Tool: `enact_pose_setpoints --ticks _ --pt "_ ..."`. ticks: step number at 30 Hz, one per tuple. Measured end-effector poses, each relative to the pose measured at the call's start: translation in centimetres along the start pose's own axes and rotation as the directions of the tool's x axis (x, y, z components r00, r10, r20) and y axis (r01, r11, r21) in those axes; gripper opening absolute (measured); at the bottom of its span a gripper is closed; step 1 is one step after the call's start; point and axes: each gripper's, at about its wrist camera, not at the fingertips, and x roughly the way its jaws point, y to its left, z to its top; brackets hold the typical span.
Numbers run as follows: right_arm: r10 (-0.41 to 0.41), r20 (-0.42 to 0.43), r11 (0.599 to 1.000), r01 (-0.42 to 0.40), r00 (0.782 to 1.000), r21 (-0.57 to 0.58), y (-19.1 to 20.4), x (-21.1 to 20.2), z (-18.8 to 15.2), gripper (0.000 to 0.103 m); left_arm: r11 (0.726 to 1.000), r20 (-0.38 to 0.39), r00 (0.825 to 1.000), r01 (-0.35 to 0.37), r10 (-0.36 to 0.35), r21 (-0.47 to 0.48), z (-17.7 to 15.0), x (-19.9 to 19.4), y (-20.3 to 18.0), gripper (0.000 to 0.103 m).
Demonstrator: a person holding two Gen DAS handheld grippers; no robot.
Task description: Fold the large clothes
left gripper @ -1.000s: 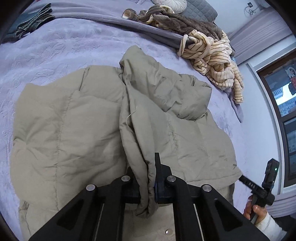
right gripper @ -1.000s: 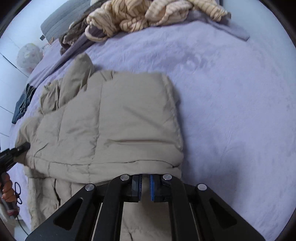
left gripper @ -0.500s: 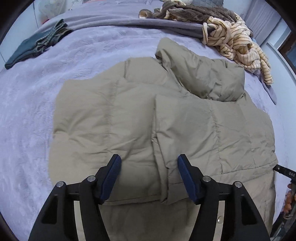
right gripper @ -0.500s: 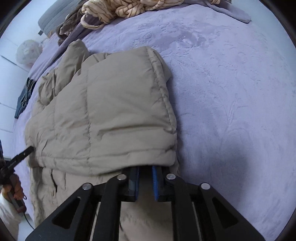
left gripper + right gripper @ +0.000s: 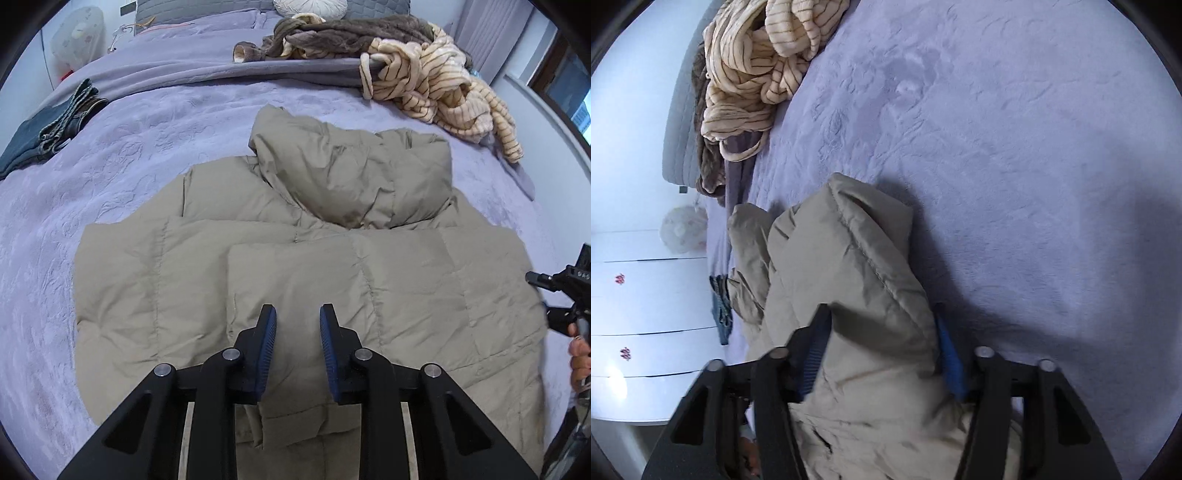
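One puffy beige jacket (image 5: 295,266) lay on the lavender bed (image 5: 110,177), near its middle and reaching toward the near edge. Its long axis ran across the bed from side to side in the left wrist view, with the hood (image 5: 351,173) pointing toward the head of the bed and the hem toward the near edge. One sleeve or panel was folded flat over the body.

Two hand-held grippers were in use. The left hand-held gripper (image 5: 297,328) hovered over the lower part of the jacket, its blue-padded jaws apart and closing, with no cloth pinched between them. The right hand-held gripper (image 5: 882,347) was at the jacket's right side; a thick fold of the jacket filled the gap between its jaws, which were closing, though motion blur kept me from telling whether the pads pressed on the cloth. In the left wrist view that gripper (image 5: 561,295) showed at the right side of the bed, held by a hand (image 5: 580,354).

Other laundry on the bed: one cream striped garment (image 5: 443,96) and one brown fuzzy garment (image 5: 343,37) near the head, and one pair of jeans (image 5: 48,129) at the far left edge.
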Motion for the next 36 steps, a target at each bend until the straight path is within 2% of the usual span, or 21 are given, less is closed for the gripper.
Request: enact_pose_setpoints --ticks 1,2,4,6,11,14,18,20,27,29,30,32,36 --pt "-0.001 -0.001 0.999 0.001 1.000 -0.038 0.9 0.3 0.1 0.021 0.999 -0.021 0.999 -0.040 0.040 0.013 -0.2 1.0 -0.1 0.027" --pt "-0.033 0.010 0.996 0.034 0.999 -0.082 1.5 0.4 -0.1 0.020 0.998 -0.037 0.998 -0.053 0.054 0.020 -0.4 1.8 0.0 0.027" --pt "-0.137 0.028 0.975 0.140 0.990 -0.171 2.2 1.0 -0.2 0.020 0.997 -0.049 0.996 -0.067 0.069 0.038 -0.7 3.1 0.4 0.027" --pt "-0.208 0.055 0.950 0.215 0.977 -0.228 2.1 1.8 0.1 0.020 0.997 -0.049 0.997 -0.064 0.067 0.053 -0.9 3.8 0.5 0.027" --pt "-0.263 0.104 0.912 0.283 0.959 -0.299 1.8 3.4 -0.3 0.022 0.994 -0.047 0.995 -0.084 0.087 0.066 -0.9 4.4 0.2 0.027" --pt "-0.307 0.143 0.891 0.337 0.941 -0.304 2.6 2.3 -1.0 0.034 0.994 -0.042 0.994 -0.097 0.099 0.052 -1.1 3.7 0.2 0.027" --pt "-0.388 0.211 0.816 0.440 0.897 -0.373 4.2 0.1 -2.8 0.049 0.993 -0.037 0.992 -0.119 0.120 0.027 -1.5 1.7 0.6 0.027" --pt "-0.402 0.226 0.798 0.461 0.887 -0.389 4.2 -1.3 -3.9 0.056 0.993 -0.041 0.992 -0.121 0.122 0.011 -2.1 0.5 1.1 0.027" --pt "-0.389 0.171 0.836 0.425 0.905 -0.346 3.6 -4.4 -7.2 0.067 0.992 -0.049 0.991 -0.127 0.127 -0.015 -4.5 -3.7 1.4 0.028" --pt "-0.384 0.147 0.847 0.411 0.912 -0.338 3.2 -4.8 -8.3 0.069 0.991 -0.047 0.990 -0.135 0.134 -0.020 -5.4 -4.9 1.1 0.064" --pt "-0.381 0.138 0.850 0.405 0.914 -0.336 3.2 -5.0 -8.8 0.070 0.990 -0.021 0.990 -0.141 0.141 -0.026 -5.8 -5.7 1.0 0.090" --pt "-0.378 0.127 0.853 0.398 0.917 -0.336 3.3 -5.1 -9.6 0.072 0.988 0.021 0.987 -0.156 0.157 -0.017 -6.4 -7.1 0.6 0.093" --pt "-0.360 0.104 0.865 0.374 0.927 -0.335 3.6 -5.4 -11.0 0.078 0.987 -0.004 0.987 -0.162 0.162 -0.020 -7.5 -8.1 0.2 0.093"
